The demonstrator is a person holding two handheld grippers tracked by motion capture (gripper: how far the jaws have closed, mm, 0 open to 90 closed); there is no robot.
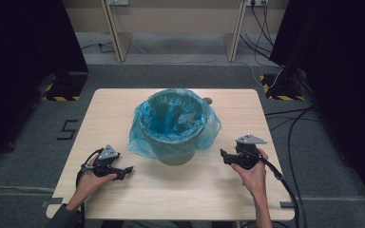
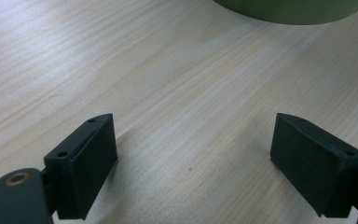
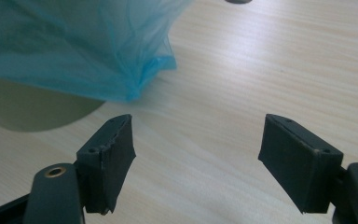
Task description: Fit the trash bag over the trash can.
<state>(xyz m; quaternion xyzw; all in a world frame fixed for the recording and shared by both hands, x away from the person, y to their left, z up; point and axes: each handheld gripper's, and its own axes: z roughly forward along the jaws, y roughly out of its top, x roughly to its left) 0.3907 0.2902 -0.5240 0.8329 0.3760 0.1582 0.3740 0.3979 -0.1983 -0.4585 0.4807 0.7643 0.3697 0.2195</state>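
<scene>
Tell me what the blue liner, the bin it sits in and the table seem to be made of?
The blue liner looks like thin glossy plastic film: see-through and crinkled. The bin looks like smooth matte olive-green plastic, though its plain wall leaves that open. The table shows pale wood grain, possibly a printed laminate.

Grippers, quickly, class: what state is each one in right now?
Left gripper: open, holding nothing, over bare table.
Right gripper: open, holding nothing, near the blue bag.

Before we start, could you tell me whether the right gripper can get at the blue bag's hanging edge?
Probably yes: the right gripper is open, and bare table lies between it and the blue bag.
</scene>
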